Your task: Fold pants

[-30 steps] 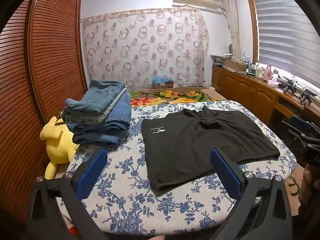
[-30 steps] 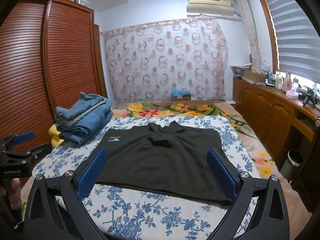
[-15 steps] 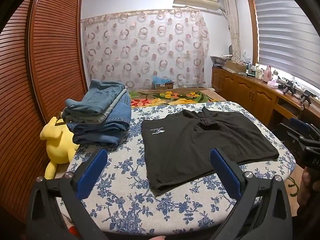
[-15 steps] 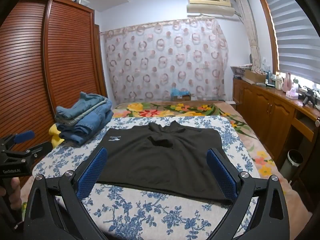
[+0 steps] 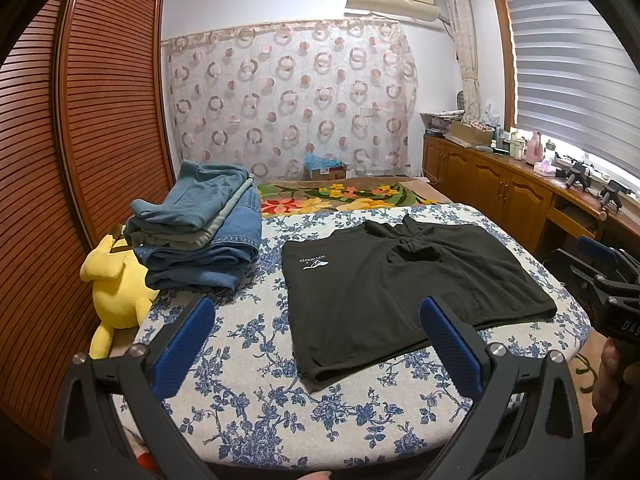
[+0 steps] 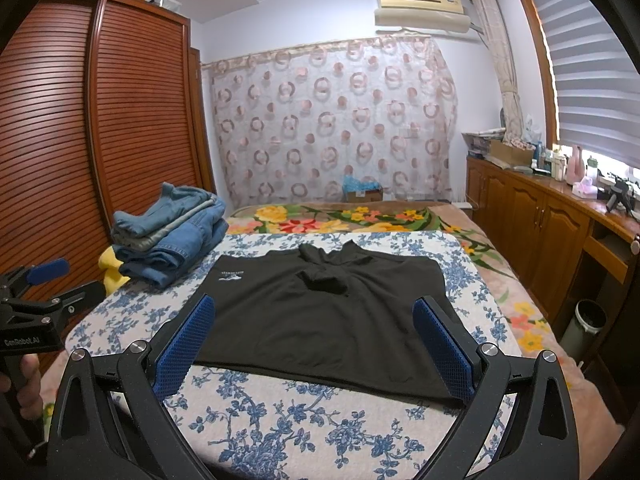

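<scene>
Black pants [image 5: 400, 292] with a small white logo lie spread flat on the blue-flowered bed cover [image 5: 248, 352]; they also show in the right wrist view [image 6: 328, 316]. My left gripper [image 5: 316, 340] is open and empty, held above the near left part of the bed, short of the pants' near corner. My right gripper [image 6: 316, 340] is open and empty, held above the pants' near edge. Each gripper shows at the edge of the other's view: the right gripper [image 5: 608, 280], the left gripper [image 6: 36, 300].
A stack of folded jeans [image 5: 200, 236] sits at the bed's far left, also seen in the right wrist view [image 6: 172, 236]. A yellow plush toy [image 5: 116, 292] leans beside it. A slatted wardrobe [image 5: 80, 160] stands left, wooden cabinets [image 5: 500, 196] right, a bin [image 6: 584, 320] on the floor.
Both grippers have barely shifted. They stay open, and the pants lie as before.
</scene>
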### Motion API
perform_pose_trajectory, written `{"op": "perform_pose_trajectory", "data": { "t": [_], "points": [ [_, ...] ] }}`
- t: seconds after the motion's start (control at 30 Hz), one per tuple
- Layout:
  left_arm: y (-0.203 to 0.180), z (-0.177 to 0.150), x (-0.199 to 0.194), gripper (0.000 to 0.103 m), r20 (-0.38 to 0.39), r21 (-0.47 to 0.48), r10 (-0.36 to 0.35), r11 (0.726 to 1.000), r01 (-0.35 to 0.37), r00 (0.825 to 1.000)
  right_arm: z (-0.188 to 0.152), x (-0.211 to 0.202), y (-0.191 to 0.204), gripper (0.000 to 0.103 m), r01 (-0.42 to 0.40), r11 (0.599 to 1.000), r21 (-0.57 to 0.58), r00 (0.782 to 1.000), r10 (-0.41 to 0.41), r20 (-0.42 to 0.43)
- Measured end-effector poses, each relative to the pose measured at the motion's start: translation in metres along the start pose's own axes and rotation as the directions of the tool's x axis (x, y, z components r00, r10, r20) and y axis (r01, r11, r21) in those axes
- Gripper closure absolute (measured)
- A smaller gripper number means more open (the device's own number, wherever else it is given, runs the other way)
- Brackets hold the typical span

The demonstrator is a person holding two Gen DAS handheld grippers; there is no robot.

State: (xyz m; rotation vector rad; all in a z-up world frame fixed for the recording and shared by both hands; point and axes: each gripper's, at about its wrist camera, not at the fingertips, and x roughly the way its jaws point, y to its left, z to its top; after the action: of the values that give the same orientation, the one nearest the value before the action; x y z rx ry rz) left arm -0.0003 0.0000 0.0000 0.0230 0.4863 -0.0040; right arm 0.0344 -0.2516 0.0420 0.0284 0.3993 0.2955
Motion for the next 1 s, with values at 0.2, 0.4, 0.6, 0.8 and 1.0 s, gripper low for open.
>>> {"op": "perform_pose_trajectory", "data": {
  "t": [0.2, 0.4, 0.6, 0.8, 1.0],
  "points": [
    [-0.0001, 0.0000, -0.0001, 0.000, 0.001, 0.000, 0.000, 1.000, 0.000, 1.000, -0.0002, 0.0001, -0.0002, 0.002, 0.001, 1.000, 0.000, 1.000, -0.001, 0.000],
    [-0.0001, 0.0000, -0.0001, 0.000, 0.002, 0.000, 0.000, 1.000, 0.000, 1.000, -0.0003, 0.0002, 0.0000, 0.002, 0.000, 1.000, -0.001, 1.000, 0.000, 0.001],
    [0.0000, 0.0000, -0.0001, 0.000, 0.003, 0.000, -0.001, 1.000, 0.001, 1.000, -0.0005, 0.0002, -0.0003, 0.002, 0.000, 1.000, 0.000, 1.000, 0.000, 0.001],
    [-0.0001, 0.0000, -0.0002, 0.000, 0.004, 0.000, 0.000, 1.000, 0.000, 1.000, -0.0006, 0.0002, -0.0005, 0.002, 0.000, 1.000, 0.000, 1.000, 0.000, 0.002],
    [-0.0001, 0.0000, -0.0001, 0.000, 0.005, 0.001, -0.004, 1.000, 0.004, 1.000, -0.0003, 0.0003, -0.0005, 0.002, 0.000, 1.000, -0.001, 1.000, 0.000, 0.002]
  ]
}}
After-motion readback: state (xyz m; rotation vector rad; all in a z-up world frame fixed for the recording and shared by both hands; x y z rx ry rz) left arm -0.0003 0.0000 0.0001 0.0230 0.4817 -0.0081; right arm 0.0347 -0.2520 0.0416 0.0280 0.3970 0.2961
